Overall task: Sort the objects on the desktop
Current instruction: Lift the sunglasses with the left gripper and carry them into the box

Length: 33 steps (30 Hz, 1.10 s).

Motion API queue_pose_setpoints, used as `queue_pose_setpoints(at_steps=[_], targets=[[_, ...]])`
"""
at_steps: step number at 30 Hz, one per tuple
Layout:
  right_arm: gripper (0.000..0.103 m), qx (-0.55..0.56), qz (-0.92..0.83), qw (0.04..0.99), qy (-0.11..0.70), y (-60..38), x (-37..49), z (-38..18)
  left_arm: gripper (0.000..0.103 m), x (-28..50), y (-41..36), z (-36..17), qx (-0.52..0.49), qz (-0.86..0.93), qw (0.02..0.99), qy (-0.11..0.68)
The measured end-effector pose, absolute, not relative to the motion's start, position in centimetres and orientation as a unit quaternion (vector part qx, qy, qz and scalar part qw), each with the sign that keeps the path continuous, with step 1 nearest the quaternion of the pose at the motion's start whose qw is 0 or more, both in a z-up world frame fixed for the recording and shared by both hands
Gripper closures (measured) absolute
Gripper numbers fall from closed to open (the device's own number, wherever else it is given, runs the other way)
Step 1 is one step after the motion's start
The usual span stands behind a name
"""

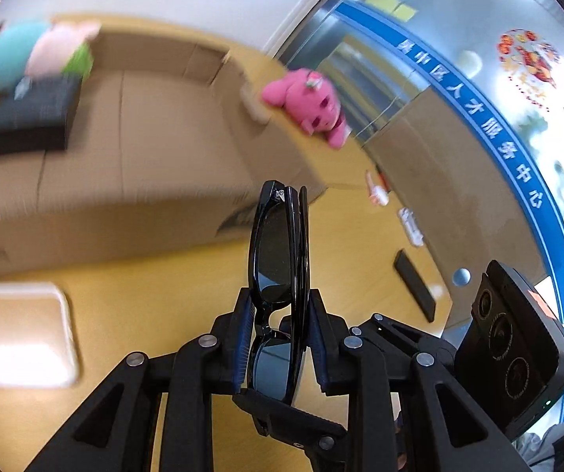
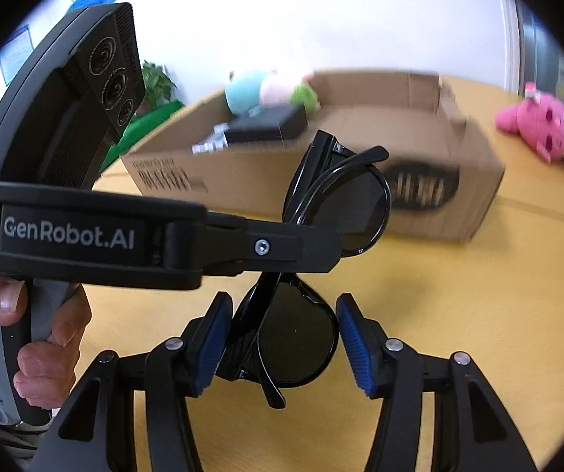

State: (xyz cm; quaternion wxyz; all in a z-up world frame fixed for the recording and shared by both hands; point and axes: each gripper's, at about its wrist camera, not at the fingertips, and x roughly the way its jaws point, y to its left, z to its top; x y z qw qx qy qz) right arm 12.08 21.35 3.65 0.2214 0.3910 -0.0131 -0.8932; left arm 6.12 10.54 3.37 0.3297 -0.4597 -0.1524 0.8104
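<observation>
Black folded sunglasses point(image 1: 278, 259) stand upright between the pads of my left gripper point(image 1: 280, 330), which is shut on their bridge and holds them above the yellow table point(image 1: 163, 314). In the right wrist view the sunglasses point(image 2: 301, 338) hang in the gap of my right gripper point(image 2: 282, 334), which is open; its blue pads point(image 2: 350, 344) stand either side, the left one close to the frame. The left gripper's body point(image 2: 242, 247) crosses that view from the left.
An open cardboard box point(image 2: 360, 181) stands behind, holding a black box point(image 2: 270, 124) and a teal-pink plush point(image 2: 266, 92). A pink plush point(image 2: 541, 129) lies to its right. A white tray point(image 1: 22, 334), a black bar point(image 1: 415, 285) and small items point(image 1: 376, 188) lie on the table.
</observation>
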Motion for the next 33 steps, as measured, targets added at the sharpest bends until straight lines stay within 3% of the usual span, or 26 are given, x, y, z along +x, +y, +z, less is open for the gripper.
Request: queue_pose_setpoints(at_steps=[8, 15, 24, 33], targets=[[0.053, 0.317, -0.918, 0.239, 0.006, 21.9, 8.7, 11.3, 0.076, 2.7, 9.5, 11.6, -0.388, 0.846, 0.345, -0.123], [0.053, 0.291, -0.926, 0.241, 0.015, 21.9, 4.3, 14.4, 0.076, -2.0, 9.1, 15.1, -0.364, 0.857, 0.352, -0.1], [0.053, 0.315, -0.916, 0.246, -0.018, 22.7, -3.8, 15.7, 0.076, -10.3, 9.1, 16.3, -0.37, 0.853, 0.357, -0.093], [0.055, 0.38, -0.89, 0.251, -0.037, 23.4, -14.7, 13.8, 0.076, -20.1, 8.7, 13.6, -0.413, 0.835, 0.344, -0.12]])
